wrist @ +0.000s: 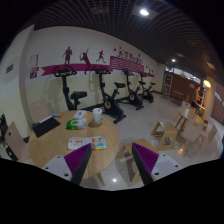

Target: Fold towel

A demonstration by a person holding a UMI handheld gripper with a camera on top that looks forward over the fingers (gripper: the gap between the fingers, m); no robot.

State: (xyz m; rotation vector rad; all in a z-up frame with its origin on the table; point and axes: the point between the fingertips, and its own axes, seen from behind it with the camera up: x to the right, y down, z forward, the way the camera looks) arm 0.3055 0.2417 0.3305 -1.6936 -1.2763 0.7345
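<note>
Gripper (112, 165): fingers spread wide, holding nothing.
Round table (55, 148): beyond left finger; bears towel (79, 144), box (77, 121), white cup (97, 116); contents unreadable.

Round wood table (50, 150) w/ towel (80, 144), box (76, 121)

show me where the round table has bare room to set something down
The round table is bare near the dark thing at its far side. The middle is crowded: a folded towel just ahead of the open gripper, a box and a cup beyond.
</note>
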